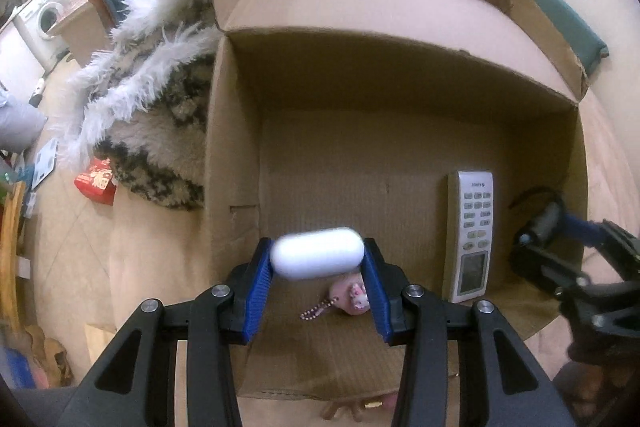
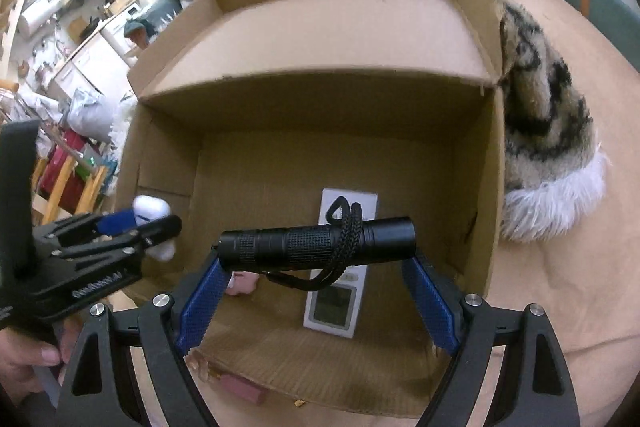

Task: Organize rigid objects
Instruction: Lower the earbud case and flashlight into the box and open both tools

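Note:
My left gripper (image 1: 318, 259) is shut on a white oval case (image 1: 317, 258), held crosswise above the floor of an open cardboard box (image 1: 236, 131). It also shows in the right wrist view (image 2: 154, 227). My right gripper (image 2: 316, 247) is shut on a black flashlight (image 2: 316, 242) with a black cord, held end to end over the box (image 2: 168, 155). In the left wrist view the right gripper (image 1: 540, 227) is at the box's right wall. A white remote control (image 1: 472, 235) lies on the box floor, also in the right wrist view (image 2: 332, 303). A pink keychain toy (image 1: 352, 297) lies beside it.
A furry patterned garment (image 1: 152, 107) lies left of the box, and in the right wrist view (image 2: 548, 123) to the right. A red packet (image 1: 96, 183) lies on the beige surface. A pink eraser (image 2: 240, 389) and small items lie at the box's front flap.

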The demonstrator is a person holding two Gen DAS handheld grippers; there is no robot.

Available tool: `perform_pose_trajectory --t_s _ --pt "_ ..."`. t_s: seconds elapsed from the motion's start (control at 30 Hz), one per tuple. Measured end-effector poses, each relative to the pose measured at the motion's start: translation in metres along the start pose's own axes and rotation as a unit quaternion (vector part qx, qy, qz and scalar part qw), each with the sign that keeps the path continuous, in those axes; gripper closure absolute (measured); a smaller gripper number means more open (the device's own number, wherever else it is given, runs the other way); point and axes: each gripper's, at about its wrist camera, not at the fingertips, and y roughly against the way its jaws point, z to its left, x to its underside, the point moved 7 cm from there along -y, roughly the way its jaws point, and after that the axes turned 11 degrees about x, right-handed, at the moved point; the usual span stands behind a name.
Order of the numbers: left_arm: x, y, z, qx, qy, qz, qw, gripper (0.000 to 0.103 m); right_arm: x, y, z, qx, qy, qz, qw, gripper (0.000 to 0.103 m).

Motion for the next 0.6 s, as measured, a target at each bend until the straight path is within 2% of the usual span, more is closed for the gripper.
perform_pose_trajectory --t_s 0.07,0.27,0.5,0.6 --pt "0.0 -0.003 -0.001 -0.001 -0.001 0.004 1.0 0.067 0.0 -0.007 0.002 0.005 0.002 0.011 1.0 0.011" --pt "-0.002 -0.005 0.0 -0.011 -0.008 0.002 0.9999 0.068 0.002 -0.014 0.005 0.017 0.008 0.022 1.0 0.011" --pt "0.002 -0.008 0.004 -0.014 -0.003 0.01 0.9998 0.068 0.001 -0.016 0.008 0.017 0.003 0.019 1.0 0.011" --pt "0.002 -0.008 0.001 -0.016 -0.013 0.009 0.9998 0.068 -0.004 -0.01 0.004 0.007 -0.009 0.0 1.0 0.01"
